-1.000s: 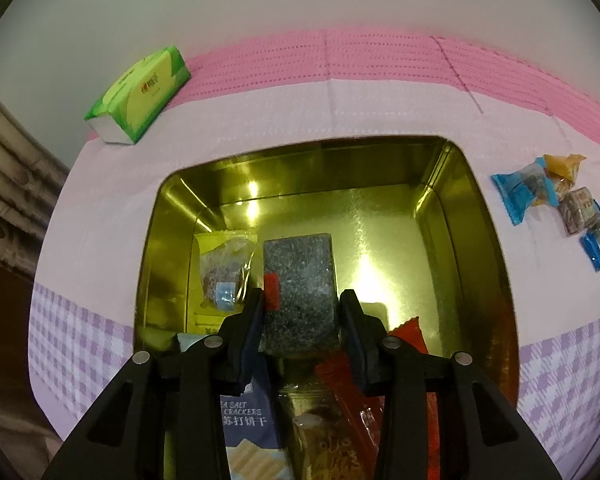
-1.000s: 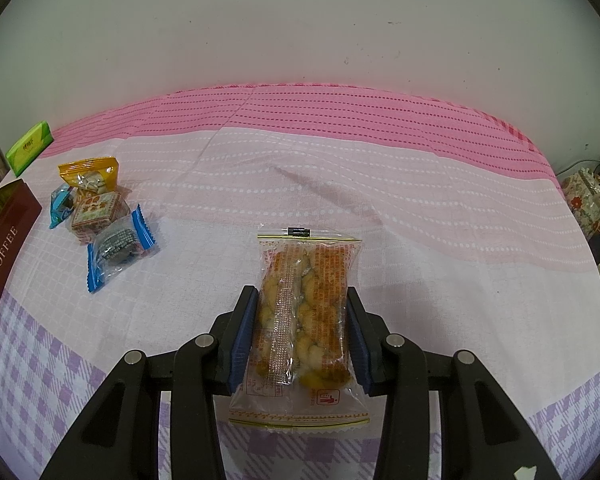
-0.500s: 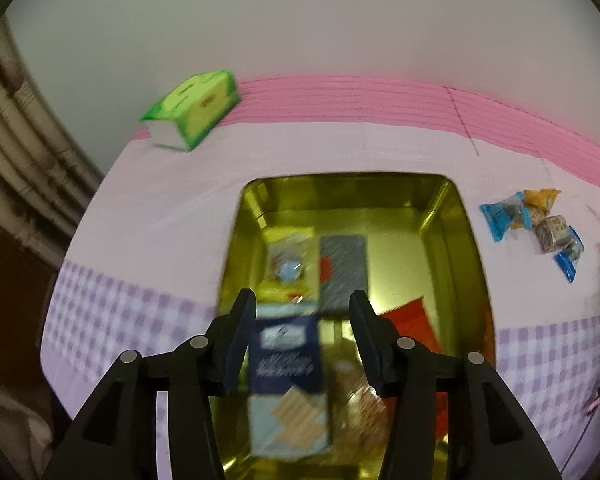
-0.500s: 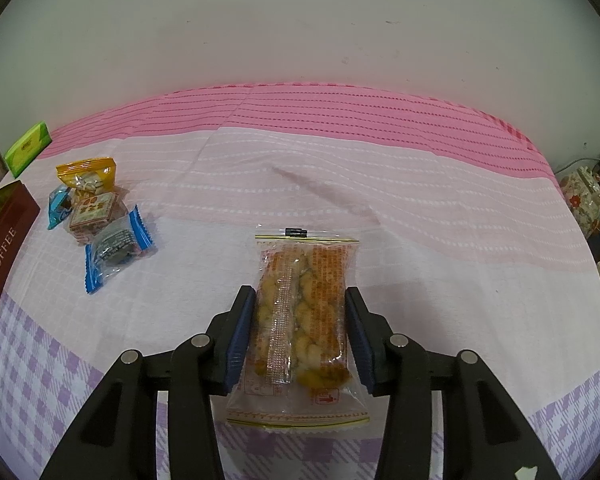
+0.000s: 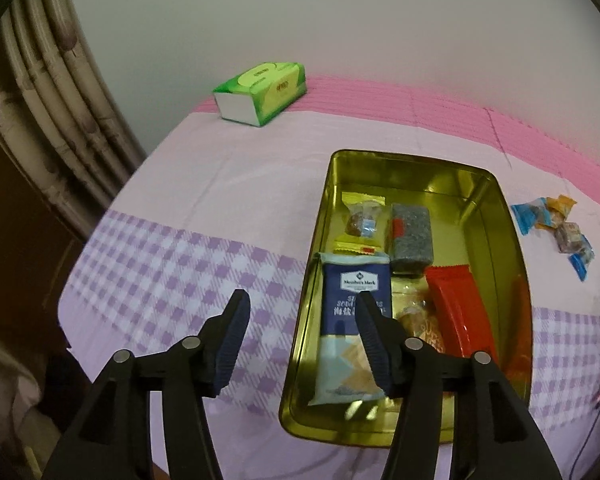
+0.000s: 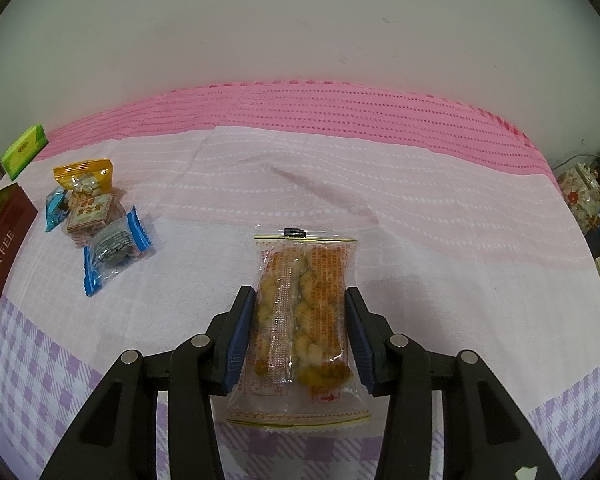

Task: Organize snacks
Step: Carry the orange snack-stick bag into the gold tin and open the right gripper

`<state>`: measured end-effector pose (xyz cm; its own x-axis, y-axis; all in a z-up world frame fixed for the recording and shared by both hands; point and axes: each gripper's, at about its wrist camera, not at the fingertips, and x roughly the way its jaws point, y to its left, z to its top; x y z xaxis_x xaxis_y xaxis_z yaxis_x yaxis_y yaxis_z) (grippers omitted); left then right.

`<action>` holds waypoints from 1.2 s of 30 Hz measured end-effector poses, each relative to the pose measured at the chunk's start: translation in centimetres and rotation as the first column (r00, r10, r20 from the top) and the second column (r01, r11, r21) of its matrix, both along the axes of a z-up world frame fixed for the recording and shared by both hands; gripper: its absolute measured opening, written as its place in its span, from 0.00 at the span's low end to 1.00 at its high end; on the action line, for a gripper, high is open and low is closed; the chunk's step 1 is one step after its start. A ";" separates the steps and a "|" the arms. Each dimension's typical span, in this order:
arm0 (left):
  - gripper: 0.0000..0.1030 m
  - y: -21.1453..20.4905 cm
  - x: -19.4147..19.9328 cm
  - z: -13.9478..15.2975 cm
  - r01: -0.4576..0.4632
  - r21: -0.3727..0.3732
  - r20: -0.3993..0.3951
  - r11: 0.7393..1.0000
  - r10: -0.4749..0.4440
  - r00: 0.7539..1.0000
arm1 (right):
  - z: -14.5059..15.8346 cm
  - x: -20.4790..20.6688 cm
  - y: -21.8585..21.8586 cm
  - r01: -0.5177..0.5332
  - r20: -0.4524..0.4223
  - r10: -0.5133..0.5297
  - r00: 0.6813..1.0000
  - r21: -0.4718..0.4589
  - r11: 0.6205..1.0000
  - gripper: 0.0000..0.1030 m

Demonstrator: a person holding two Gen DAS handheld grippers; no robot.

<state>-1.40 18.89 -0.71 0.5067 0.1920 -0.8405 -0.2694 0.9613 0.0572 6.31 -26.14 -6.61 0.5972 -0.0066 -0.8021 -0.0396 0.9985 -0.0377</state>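
Observation:
A gold tin (image 5: 306,320) holds a yellow-wrapped cake (image 5: 362,220), a dark grey bar (image 5: 412,236), a blue cracker packet (image 5: 352,320) and a red packet (image 5: 460,312). My left gripper (image 5: 302,304) hovers above the tin's left rim; its jaws are opening and nothing is between them. In the right wrist view my right gripper (image 6: 300,312) is shut on a clear packet of twisted fried snack (image 6: 300,288), its pads against the packet's long sides, low over the cloth.
Several small wrapped candies (image 6: 96,216) lie in a cluster left of the right gripper, also visible as candies (image 5: 556,224) right of the tin. A brown TOFFEE lid (image 6: 0,264) and a green tissue pack (image 5: 260,92) lie nearby. Curtain folds (image 5: 40,100) hang at left.
My left gripper let go of the dark grey bar, which now lies in the tin, then opened and drew back, up and to the left. The right gripper and its packet stayed put.

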 end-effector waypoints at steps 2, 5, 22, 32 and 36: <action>0.55 0.6 -0.3 0.0 -0.006 -0.019 0.008 1.000 0.006 1.000 | 0.1 0.3 -0.1 0.007 -0.018 -0.007 1.000 0.003 1.000 0.41; 0.56 1.1 -0.3 0.0 -0.022 -0.015 0.013 1.000 0.023 1.000 | 0.2 0.7 -0.3 0.011 -0.038 -0.011 0.999 0.000 1.000 0.41; 0.60 3.6 -0.3 -0.7 -0.131 -0.039 0.001 0.991 0.131 0.991 | 0.5 0.2 1.8 0.084 -0.087 -0.087 0.992 -0.034 0.996 0.36; 0.61 5.1 -0.3 -0.9 -0.188 -0.066 -0.008 0.980 0.188 0.982 | 4.2 -0.6 7.9 0.024 -0.046 -0.021 0.999 0.068 0.997 0.36; 0.61 5.3 -0.3 -1.1 -0.199 -0.059 -0.013 0.978 0.198 0.980 | 6.2 -0.6 12.3 -0.067 -0.021 0.070 0.997 0.105 0.992 0.36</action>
